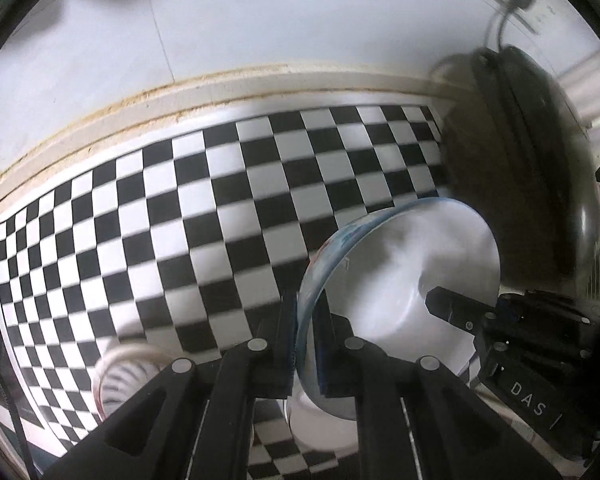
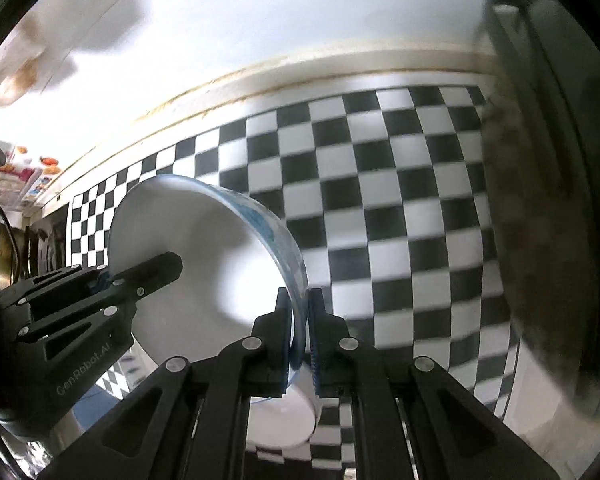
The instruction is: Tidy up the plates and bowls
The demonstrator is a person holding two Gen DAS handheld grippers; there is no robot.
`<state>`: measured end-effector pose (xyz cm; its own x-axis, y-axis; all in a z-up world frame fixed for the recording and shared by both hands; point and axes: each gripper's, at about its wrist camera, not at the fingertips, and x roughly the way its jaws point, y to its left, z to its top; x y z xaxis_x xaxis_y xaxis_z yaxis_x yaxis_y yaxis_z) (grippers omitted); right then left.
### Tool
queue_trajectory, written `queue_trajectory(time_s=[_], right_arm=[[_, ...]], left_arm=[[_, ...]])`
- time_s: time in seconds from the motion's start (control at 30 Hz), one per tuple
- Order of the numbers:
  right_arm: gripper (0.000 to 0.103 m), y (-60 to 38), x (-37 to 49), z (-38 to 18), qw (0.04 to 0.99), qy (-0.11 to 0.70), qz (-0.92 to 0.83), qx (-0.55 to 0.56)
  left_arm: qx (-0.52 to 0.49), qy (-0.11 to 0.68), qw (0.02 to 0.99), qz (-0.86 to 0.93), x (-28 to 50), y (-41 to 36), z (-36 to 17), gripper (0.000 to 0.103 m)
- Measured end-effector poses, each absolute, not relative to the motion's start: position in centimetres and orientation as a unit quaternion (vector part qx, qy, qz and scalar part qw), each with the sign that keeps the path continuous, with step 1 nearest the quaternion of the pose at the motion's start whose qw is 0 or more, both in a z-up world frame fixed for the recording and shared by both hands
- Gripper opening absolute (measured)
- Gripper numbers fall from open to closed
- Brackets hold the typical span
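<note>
Left wrist view: left gripper (image 1: 305, 344) and right gripper (image 2: 300, 340) are clamping opposite rims of the bowl (image 1: 400, 280), sharing its weight.

Left gripper (image 1: 303, 344) fingers (image 1: 278, 344) clamp white bowl (image 1: 400, 280) rim
</note>
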<state>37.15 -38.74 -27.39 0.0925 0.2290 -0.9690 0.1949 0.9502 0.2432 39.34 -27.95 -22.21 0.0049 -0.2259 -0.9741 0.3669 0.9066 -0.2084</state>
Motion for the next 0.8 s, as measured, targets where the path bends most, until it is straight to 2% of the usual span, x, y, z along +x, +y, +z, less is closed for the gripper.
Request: queue_trajectory(time_s=[0.37,0.8], right_arm=[[0.009,-37.0,28.3,-29.0,0.708,0.684,0.017,0.173],[0.009,-36.5,25.4,-33.9,0.683,0.708,0.015,0.178]], left_arm=[[0.068,0.687,0.690,-0.215,32.6,-26.0,-23.7,0.006],[0.076,0.714,0.666,-0.199,29.7,-25.4,-27.9,0.006]])
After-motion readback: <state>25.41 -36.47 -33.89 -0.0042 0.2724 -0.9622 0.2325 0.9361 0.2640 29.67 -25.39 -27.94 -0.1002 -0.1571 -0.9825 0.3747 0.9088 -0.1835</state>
